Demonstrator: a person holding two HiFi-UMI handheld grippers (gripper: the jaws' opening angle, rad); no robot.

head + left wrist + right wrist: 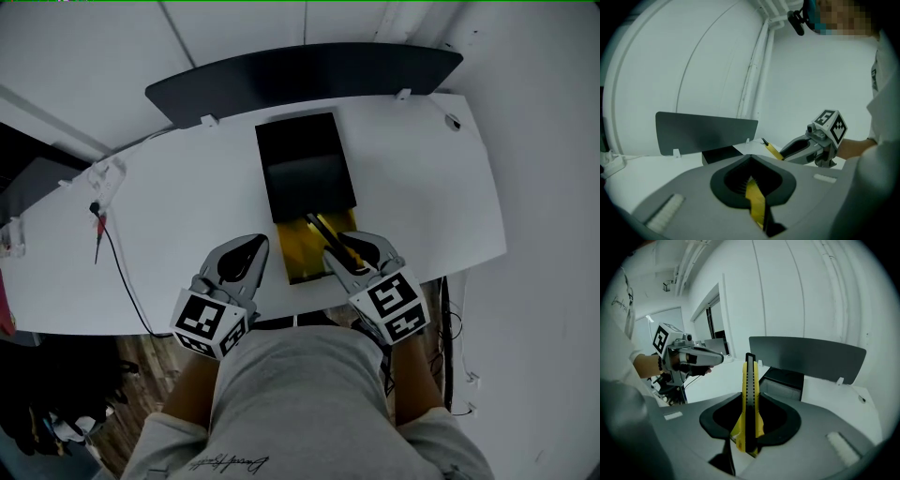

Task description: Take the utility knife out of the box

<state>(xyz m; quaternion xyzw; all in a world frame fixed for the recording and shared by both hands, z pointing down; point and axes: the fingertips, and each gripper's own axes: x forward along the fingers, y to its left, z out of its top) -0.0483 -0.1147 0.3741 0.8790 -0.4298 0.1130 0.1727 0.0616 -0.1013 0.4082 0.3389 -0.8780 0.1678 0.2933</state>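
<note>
At the tabletop's (187, 187) near edge, a yellow utility knife (749, 399) is pinched by the right claw (342, 248); a yellow strip (756, 204) is clamped by the left claw (251, 246).

Grey tee (291, 375); grey hand-held grippers (255, 246) (339, 247) w/ b&w marker cubes (208, 323).

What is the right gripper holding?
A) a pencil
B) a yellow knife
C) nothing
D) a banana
B: the yellow-and-black utility knife stands upright, pinched between the jaws of the right gripper.
</note>
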